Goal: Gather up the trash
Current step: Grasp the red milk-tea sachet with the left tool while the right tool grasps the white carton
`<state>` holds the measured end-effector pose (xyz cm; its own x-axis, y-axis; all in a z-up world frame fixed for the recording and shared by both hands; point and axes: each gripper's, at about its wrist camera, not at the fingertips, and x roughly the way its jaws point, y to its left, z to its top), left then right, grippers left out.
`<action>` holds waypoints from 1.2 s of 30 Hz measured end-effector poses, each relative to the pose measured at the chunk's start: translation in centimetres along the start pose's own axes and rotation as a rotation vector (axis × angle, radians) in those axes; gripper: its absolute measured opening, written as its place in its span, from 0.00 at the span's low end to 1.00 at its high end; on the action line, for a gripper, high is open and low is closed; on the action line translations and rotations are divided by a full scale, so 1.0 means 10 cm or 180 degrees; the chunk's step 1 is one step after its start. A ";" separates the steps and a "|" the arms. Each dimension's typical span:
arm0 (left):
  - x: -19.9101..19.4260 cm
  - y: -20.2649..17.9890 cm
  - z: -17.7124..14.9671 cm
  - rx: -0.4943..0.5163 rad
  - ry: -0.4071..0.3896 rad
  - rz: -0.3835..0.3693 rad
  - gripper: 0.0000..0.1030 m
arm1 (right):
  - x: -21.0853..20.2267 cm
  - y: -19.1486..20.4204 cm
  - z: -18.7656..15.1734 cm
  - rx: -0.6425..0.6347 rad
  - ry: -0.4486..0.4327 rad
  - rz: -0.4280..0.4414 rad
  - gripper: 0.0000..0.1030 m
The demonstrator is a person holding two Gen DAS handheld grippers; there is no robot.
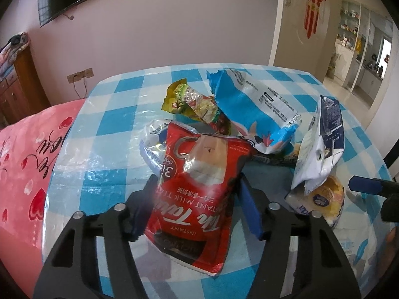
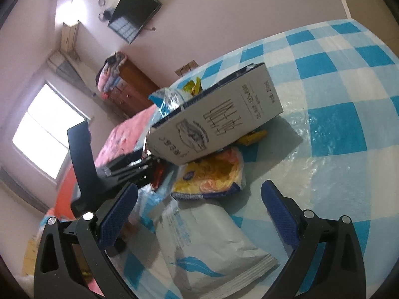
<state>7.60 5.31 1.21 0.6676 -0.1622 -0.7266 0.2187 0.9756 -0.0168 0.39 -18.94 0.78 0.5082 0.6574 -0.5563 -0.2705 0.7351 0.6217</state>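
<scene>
On the blue-checked table [image 1: 119, 129], nearest the left wrist camera, the left gripper [image 1: 197, 186] clamps a red milk-tea packet [image 1: 197, 182] between its blue pads. Beyond lie a yellow-green wrapper [image 1: 192, 102] and a torn blue bag [image 1: 251, 104]. The right gripper [image 2: 199, 196] hangs unclenched over a white pouch [image 2: 212, 244], a grey carton [image 2: 217, 122] farther off.

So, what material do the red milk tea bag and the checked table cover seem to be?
Red milk tea bag: glossy plastic film, probably foil-lined; it creases sharply and glares. Checked table cover: looks like shiny plastic sheet, with wrinkled highlights.
</scene>
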 end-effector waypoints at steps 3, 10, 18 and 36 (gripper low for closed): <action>-0.03 0.01 -0.03 -0.0090 0.0006 -0.0067 0.57 | -0.07 0.05 0.04 0.0005 -0.0130 -0.0084 0.95; -0.19 -0.26 -0.18 0.0098 0.0021 -0.0350 0.54 | -0.16 -0.01 0.09 0.0080 -0.0339 -0.0340 0.95; -0.41 -0.61 -0.30 0.0286 0.0001 -0.0630 0.52 | -0.21 -0.20 0.12 0.0267 -0.0426 -0.0380 0.95; -0.45 -0.38 -0.46 -0.0223 0.0125 -0.0551 0.44 | -0.02 0.18 0.19 -0.0153 -0.0435 -0.0393 0.95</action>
<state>0.50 3.05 1.33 0.5957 -0.3239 -0.7350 0.2769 0.9418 -0.1906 1.37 -18.11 3.05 0.6455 0.5356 -0.5445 -0.2364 0.8180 0.5244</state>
